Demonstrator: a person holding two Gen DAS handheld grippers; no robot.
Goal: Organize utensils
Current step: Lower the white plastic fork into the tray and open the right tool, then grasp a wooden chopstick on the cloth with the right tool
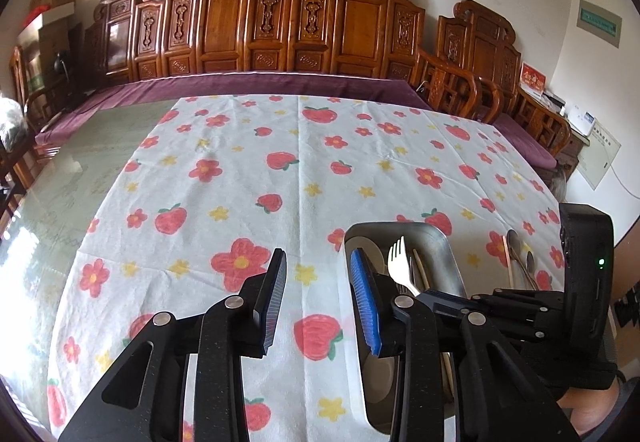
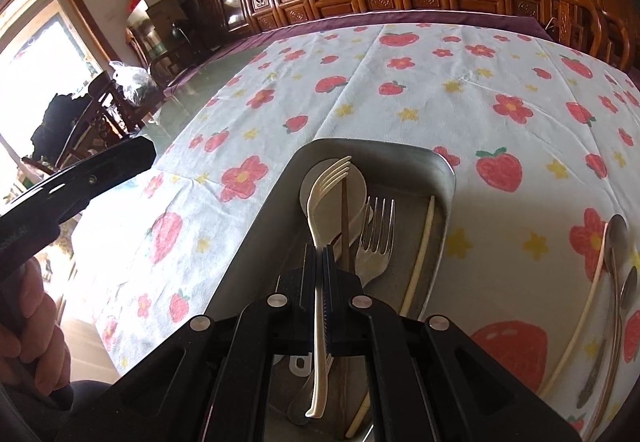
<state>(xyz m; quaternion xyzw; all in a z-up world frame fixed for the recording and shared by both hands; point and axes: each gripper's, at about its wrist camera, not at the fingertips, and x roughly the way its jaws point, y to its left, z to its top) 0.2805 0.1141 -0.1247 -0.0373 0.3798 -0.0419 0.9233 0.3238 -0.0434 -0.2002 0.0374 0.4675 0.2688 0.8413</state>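
Left of the tray [image 2: 442,178], the left gripper [image 1: 318,294] hangs released and empty over the cloth [image 1: 224,210]. Over the tray, the right gripper [image 2: 319,274] clenches one cream fork [image 2: 324,202], probably to drop it in. Inside: one steel fork [image 2: 376,238], chopsticks. Right of the tray: two spoons [image 2: 616,238].
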